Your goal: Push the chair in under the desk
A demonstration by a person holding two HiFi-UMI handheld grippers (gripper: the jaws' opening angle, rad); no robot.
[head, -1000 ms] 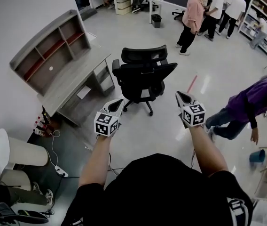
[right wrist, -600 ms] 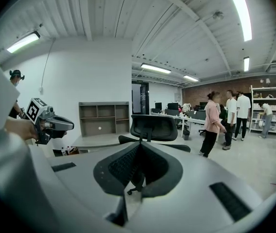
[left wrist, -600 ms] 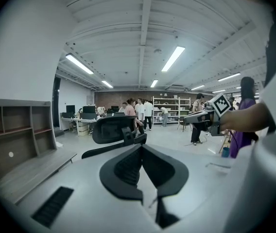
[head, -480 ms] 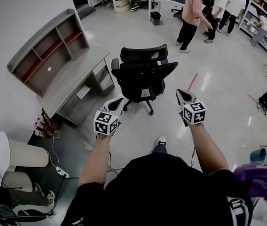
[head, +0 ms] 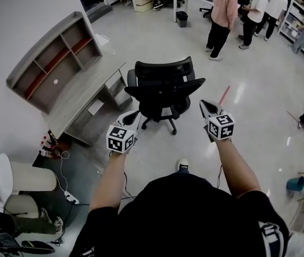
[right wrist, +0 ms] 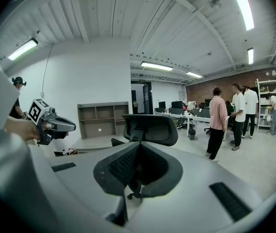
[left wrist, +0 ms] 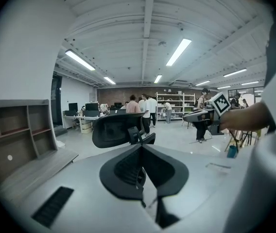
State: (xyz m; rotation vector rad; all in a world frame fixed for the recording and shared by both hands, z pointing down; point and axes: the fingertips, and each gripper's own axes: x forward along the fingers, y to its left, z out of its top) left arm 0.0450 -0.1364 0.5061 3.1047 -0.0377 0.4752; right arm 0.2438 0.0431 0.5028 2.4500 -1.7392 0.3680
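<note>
A black mesh-backed office chair on castors (head: 162, 92) is seen standing on the pale floor, out from under the desk, and all places are given from it. One grey wooden desk with an open shelf unit on top (head: 80, 98) stands just beside the chair, at its left in the head view. Two grippers are counted. The left gripper (head: 135, 114) and the right gripper (head: 205, 106) are held near the chair on the person's side, apart from it. Each has its jaws pressed together with nothing between them. The only print that can be made out is the black-and-white square markers on the two gripper cubes. The back of the chair's backrest is shown facing the jaws in both gripper views. Only the head view shows a white power strip with its cable (head: 69, 197) on the floor, well apart from the chair past the desk's near end. Only the gripper views show the ceiling's strip lights. Standing people are seen beyond the chair, a pink-topped person (head: 222, 15) nearest to it.
</note>
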